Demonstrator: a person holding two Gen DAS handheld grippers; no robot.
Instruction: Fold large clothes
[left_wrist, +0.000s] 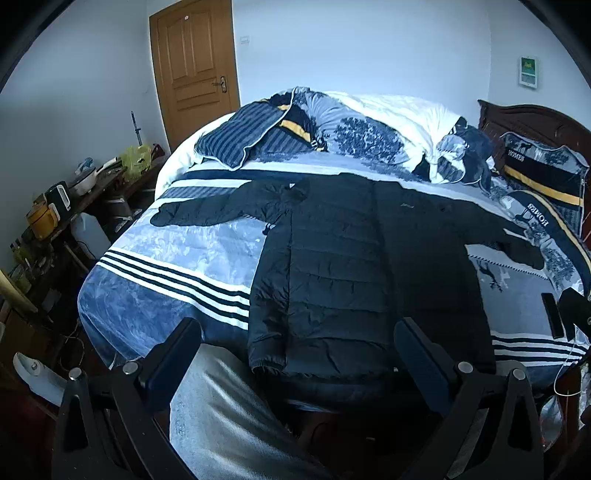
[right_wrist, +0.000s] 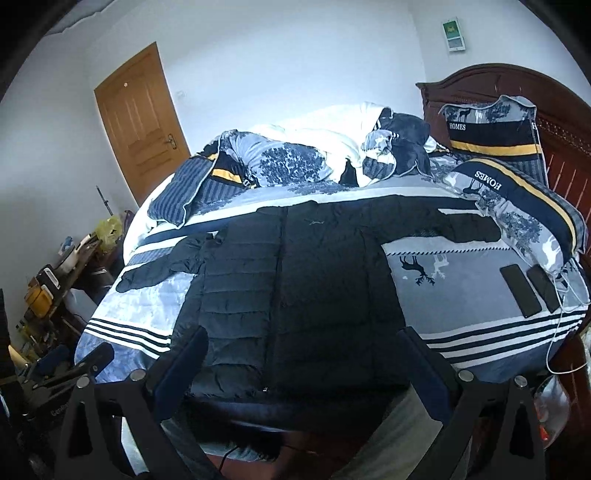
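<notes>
A black quilted puffer jacket (left_wrist: 354, 266) (right_wrist: 306, 291) lies flat on the bed, front up, both sleeves spread out sideways and its hem at the near edge. My left gripper (left_wrist: 297, 332) hovers open just in front of the hem's left part, with nothing between its fingers. My right gripper (right_wrist: 303, 338) is open too, held above the hem near the jacket's middle and right side. The left gripper (right_wrist: 74, 369) also shows at the lower left of the right wrist view. A person's grey trouser leg (left_wrist: 229, 417) fills the space below the left gripper.
The bed (left_wrist: 166, 280) has a blue, white and navy striped cover. A heaped duvet (left_wrist: 369, 125) and pillows (right_wrist: 517, 195) lie at the far side. Two dark phones (right_wrist: 521, 290) with a white cable rest on the bed's right. A cluttered side table (left_wrist: 74, 199) stands left, a wooden door (left_wrist: 195, 66) beyond.
</notes>
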